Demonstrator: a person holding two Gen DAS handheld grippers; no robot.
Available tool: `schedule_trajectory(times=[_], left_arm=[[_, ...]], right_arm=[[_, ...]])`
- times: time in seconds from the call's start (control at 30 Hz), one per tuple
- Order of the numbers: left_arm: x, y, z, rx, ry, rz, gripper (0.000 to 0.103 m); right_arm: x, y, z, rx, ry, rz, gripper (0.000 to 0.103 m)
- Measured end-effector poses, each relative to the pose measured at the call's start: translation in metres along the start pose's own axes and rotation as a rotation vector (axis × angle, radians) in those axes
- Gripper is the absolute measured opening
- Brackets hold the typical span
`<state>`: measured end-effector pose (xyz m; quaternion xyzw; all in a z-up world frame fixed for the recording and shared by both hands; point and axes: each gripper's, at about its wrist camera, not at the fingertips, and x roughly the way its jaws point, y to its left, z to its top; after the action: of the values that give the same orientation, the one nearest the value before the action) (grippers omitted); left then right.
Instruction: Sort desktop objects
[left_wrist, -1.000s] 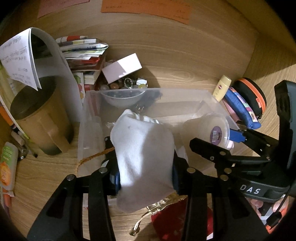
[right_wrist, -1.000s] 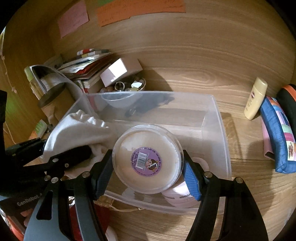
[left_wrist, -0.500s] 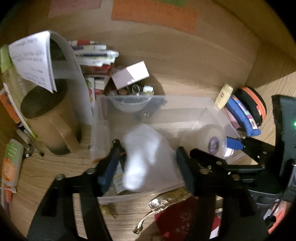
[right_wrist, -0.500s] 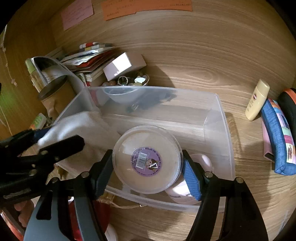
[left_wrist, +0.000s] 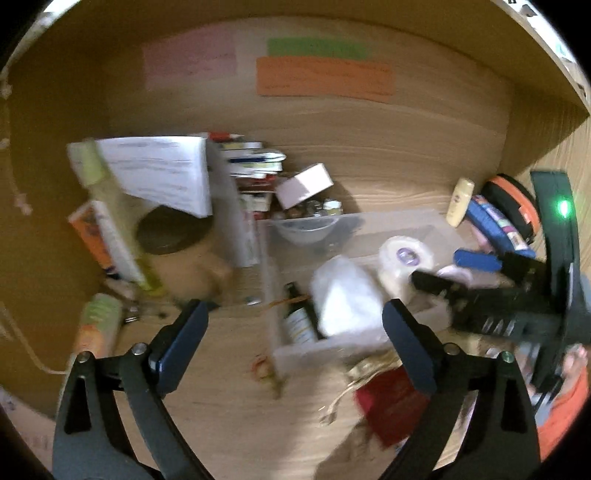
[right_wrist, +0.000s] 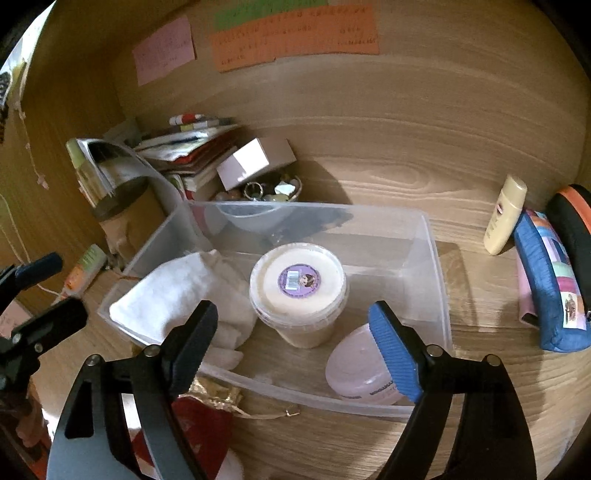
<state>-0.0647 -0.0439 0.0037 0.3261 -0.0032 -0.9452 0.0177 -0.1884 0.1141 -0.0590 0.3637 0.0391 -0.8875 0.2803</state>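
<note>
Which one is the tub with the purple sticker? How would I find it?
Look in the clear plastic bin on the wooden desk. The tub stands upright in its middle, between a white cloth and a lower pink jar. Only it has a round purple sticker on its lid.

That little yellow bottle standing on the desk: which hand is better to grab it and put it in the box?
Probably right. The small yellow plastic bottle stands outside the clear plastic box, on the right hand-held gripper's side. Its opening jaws hold nothing. The left hand-held gripper sits farther away, beyond the box.
</note>
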Motion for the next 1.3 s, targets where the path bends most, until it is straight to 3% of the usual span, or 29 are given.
schedule_trajectory(times=[0.1,0.27,0.43,0.67,0.93,1.1,1.3], left_arm=[[-0.007,0.013,-0.01,0.002,0.009,0.038,0.099],[0.001,0.036,-0.028,-0.006,0.081,0.068,0.099],[0.02,0.049,-0.045,-0.029,0.152,0.042,0.099],[0.056,0.047,-0.057,0.041,0.227,0.065,0.099],[0.078,0.046,-0.062,0.094,0.313,0.01,0.099],[0.088,0.059,-0.065,0.051,0.35,0.0,0.099],[0.086,0.068,-0.063,0.013,0.352,-0.027,0.081]], right_arm=[[-0.002,-0.001,0.0,0.023,0.001,0.051,0.083],[-0.014,0.004,0.0,0.021,-0.003,0.022,0.083],[-0.038,0.007,-0.006,0.02,-0.008,0.039,0.083],[-0.066,0.002,-0.03,0.034,-0.002,-0.015,0.083],[-0.082,-0.018,-0.066,0.108,0.036,-0.064,0.083],[-0.083,-0.03,-0.085,0.159,0.064,-0.078,0.083],[-0.09,-0.034,-0.099,0.15,0.061,-0.127,0.083]])
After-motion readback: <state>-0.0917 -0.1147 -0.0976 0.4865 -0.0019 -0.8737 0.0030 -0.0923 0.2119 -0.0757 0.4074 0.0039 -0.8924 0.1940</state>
